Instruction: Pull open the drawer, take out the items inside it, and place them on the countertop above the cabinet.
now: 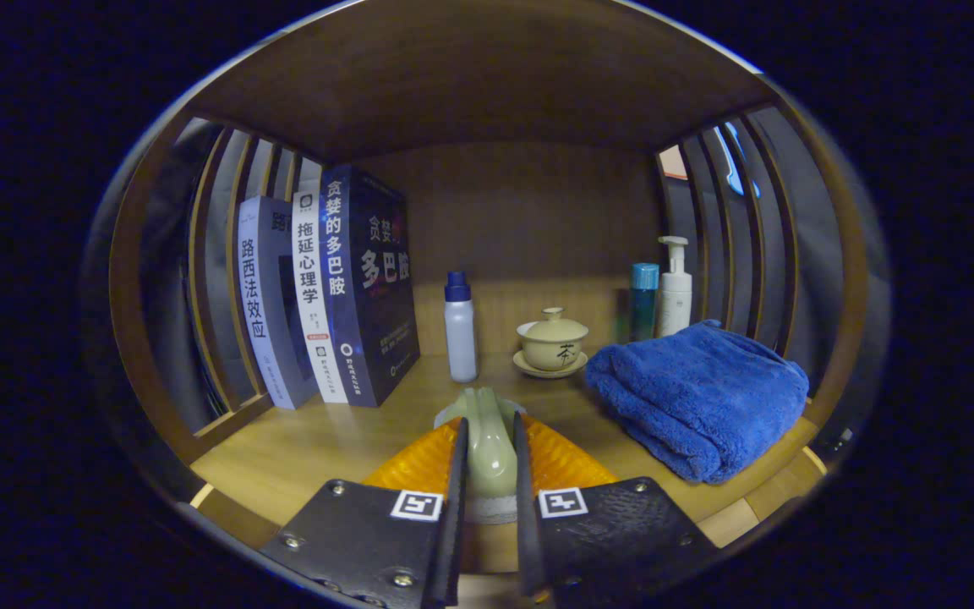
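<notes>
One item in hand: we see a pale green glossy piece [488, 440] pinched between both fingers of the tool [487, 474], low over the wooden surface [301, 448] of the cabinet.
Tool state: clamped on the green piece, both fingers pressing its sides.
Long axis: it runs straight ahead along the fingers, the rounded far end pointing toward the white bottle [460, 326] and lidded teacup [552, 340].
Risk, slip: we judge the glazed sides could slide out of a narrow pinch.
Risk, collision: pushed further forward, its far end could knock the bottle or cup.
Right of the fingers: folded blue towel [698, 397].
</notes>
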`<state>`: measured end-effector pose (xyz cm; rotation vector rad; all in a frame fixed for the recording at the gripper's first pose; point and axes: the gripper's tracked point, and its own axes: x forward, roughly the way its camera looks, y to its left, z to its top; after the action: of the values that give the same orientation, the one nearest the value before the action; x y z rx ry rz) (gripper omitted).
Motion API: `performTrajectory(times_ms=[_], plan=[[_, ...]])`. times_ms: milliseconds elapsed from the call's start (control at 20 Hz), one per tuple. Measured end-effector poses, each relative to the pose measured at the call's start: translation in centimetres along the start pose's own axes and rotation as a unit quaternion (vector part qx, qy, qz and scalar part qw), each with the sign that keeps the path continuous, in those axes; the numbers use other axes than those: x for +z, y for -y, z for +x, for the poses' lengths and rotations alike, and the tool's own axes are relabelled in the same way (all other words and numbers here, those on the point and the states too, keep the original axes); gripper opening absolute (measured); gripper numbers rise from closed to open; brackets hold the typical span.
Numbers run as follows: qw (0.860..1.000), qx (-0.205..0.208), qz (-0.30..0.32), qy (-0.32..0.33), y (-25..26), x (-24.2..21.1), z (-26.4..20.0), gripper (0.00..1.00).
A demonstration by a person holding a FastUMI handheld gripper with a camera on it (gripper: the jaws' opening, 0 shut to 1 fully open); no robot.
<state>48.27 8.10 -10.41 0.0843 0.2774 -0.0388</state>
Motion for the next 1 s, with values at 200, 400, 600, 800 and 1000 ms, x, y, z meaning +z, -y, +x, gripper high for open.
performTrajectory(times_ms=[200,400,600,800,1000], plan=[[1.0,0.005,0.012,-0.012,0.0,-0.4,-0.1,0.27],[1.0,0.006,0.018,-0.004,0.1,-0.2,-0.1,0.33],[1.0,0.008,0.016,-0.006,-0.1,-0.4,0.0,0.37],[0.999,0.022,0.018,0.023,-0.8,1.2,-0.5,0.38],[0.998,0.037,0.006,0.058,-1.7,2.8,-1.5,0.45]])
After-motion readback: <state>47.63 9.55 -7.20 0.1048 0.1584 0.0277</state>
